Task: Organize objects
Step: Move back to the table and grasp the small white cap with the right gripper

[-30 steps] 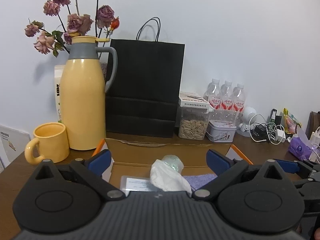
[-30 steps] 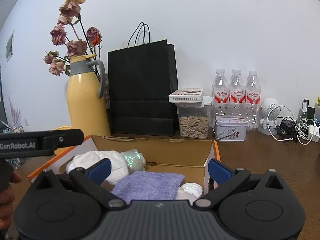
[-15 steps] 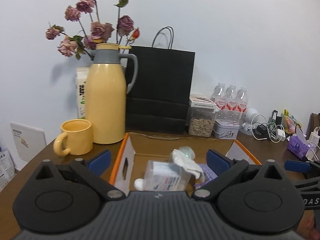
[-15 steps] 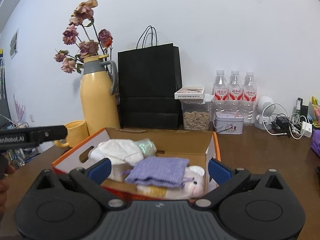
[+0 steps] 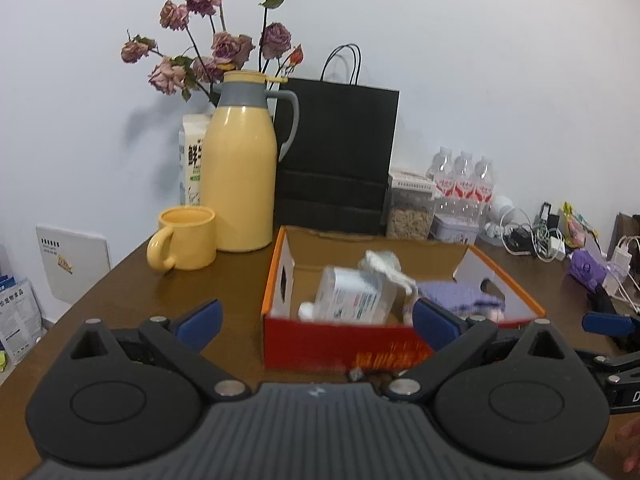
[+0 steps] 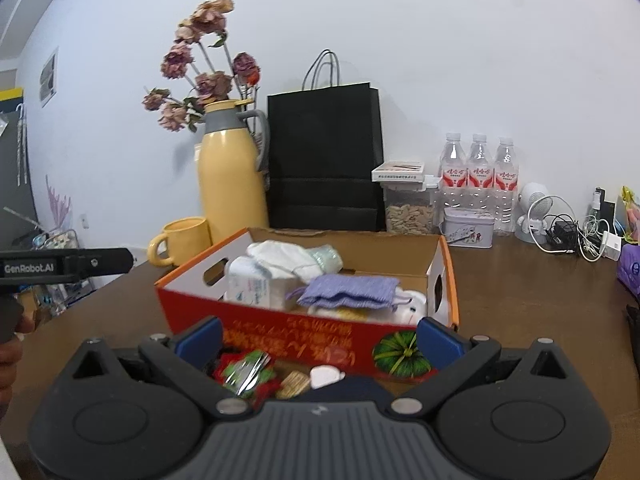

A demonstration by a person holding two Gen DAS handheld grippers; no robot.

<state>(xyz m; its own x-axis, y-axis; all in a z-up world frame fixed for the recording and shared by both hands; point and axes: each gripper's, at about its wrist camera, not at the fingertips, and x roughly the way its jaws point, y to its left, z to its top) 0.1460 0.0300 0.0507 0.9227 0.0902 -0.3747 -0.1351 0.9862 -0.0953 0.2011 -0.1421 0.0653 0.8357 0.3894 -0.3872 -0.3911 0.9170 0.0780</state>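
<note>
Both jaws apart, empty. We risk nudging box [image 6: 304, 344] when reaching small items [image 6: 256, 372] tight against its front wall.

"GenRobot.AI" in white on the black left gripper [image 6: 64, 266] body, right wrist view. Large Chinese character "鲜" on white carton [image 5: 194, 160] behind the yellow jug. Red box [image 6: 304, 340] front has yellow print, upside down, unreadable. Water bottles [image 6: 478, 172] red labels, tin, leaflets: print too small to read
</note>
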